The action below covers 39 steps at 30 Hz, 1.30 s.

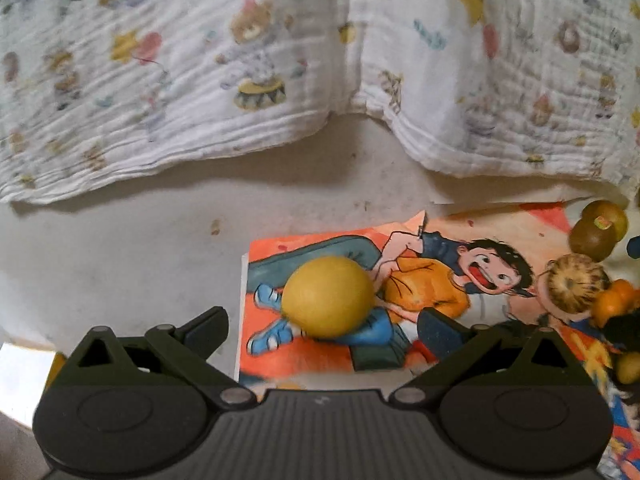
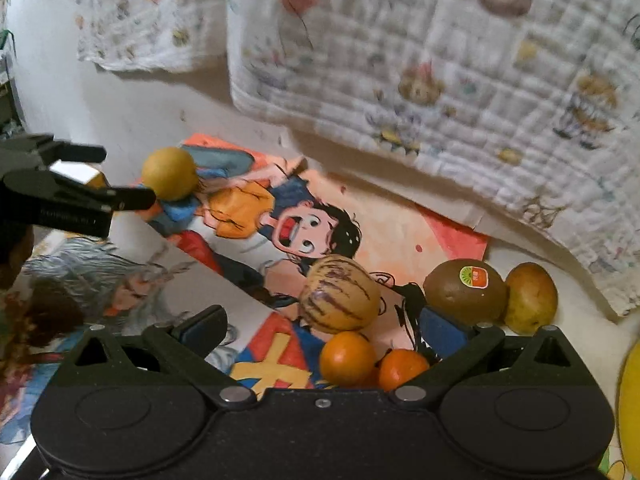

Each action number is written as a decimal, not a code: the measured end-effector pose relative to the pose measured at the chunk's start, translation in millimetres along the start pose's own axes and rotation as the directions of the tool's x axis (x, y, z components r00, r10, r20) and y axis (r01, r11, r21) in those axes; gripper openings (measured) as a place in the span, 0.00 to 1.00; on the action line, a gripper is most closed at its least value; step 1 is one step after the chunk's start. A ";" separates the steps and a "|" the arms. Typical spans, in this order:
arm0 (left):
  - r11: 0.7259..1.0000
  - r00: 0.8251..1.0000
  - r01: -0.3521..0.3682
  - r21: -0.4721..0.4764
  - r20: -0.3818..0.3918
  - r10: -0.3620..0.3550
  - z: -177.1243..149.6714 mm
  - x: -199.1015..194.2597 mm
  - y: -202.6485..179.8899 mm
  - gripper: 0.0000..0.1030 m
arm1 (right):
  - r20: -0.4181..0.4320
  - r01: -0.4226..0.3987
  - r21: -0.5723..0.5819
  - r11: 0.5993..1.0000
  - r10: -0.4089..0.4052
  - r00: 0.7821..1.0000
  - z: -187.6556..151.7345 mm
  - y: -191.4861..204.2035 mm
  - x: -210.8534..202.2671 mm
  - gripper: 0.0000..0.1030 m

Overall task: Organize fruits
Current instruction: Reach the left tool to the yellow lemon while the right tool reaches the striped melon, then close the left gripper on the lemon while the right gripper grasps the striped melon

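A yellow round fruit (image 1: 329,297) lies on a cartoon picture book (image 1: 420,248), just ahead of my open left gripper (image 1: 324,326), between its fingers but apart from them. It also shows in the right wrist view (image 2: 169,179), beside the left gripper (image 2: 120,178). My right gripper (image 2: 322,330) is open over a striped pale melon-like fruit (image 2: 340,294) and two oranges (image 2: 347,358), touching none. A kiwi (image 2: 466,290) with a sticker and a brownish pear (image 2: 531,297) lie to its right.
A white printed cloth (image 1: 280,60) hangs along the back over the pale tabletop (image 1: 120,248). A second picture book (image 2: 100,280) lies at left. A large yellow object (image 2: 630,404) sits at the right edge.
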<state>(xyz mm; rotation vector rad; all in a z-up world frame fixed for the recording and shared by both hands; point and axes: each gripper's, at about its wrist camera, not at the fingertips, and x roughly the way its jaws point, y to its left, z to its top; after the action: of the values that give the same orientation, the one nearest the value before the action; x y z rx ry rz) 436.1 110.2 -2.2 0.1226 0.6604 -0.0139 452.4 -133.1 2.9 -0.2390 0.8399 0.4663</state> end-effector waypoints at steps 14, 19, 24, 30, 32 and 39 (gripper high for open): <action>0.999 0.998 0.032 -0.031 -0.046 -0.033 7.6 57.6 2.0 0.87 | -0.049 0.005 0.039 0.999 -0.003 0.999 1.2 -2.9 44.9 0.77; 0.997 0.995 0.064 -0.037 -0.069 -0.067 9.2 68.2 1.2 0.73 | -0.057 -0.009 0.062 0.998 0.013 0.998 1.8 -3.1 52.5 0.71; 0.999 0.998 0.037 -0.010 -0.050 -0.037 9.6 69.7 -2.1 0.66 | -0.042 0.008 0.046 0.999 -0.006 0.999 2.8 -6.3 51.5 0.55; 0.999 0.997 0.046 -0.006 -0.065 -0.046 9.3 65.6 -8.2 0.66 | -0.050 -0.014 0.085 0.996 0.019 0.999 2.8 -14.1 54.6 0.55; 0.999 0.996 0.053 0.007 -0.073 -0.053 8.4 62.3 -12.3 0.66 | -0.049 -0.025 0.085 0.996 0.029 0.998 3.3 -13.9 54.6 0.54; 0.995 0.990 0.099 0.034 -0.101 -0.095 3.4 50.1 -24.5 0.66 | -0.042 -0.107 0.030 0.994 0.108 0.993 10.6 -3.7 58.7 0.54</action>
<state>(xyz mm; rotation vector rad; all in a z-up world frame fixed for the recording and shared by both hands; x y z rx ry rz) 476.5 86.8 -32.9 0.1296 0.7655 -0.1148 494.9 -114.6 -34.7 -0.1789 0.9039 0.5511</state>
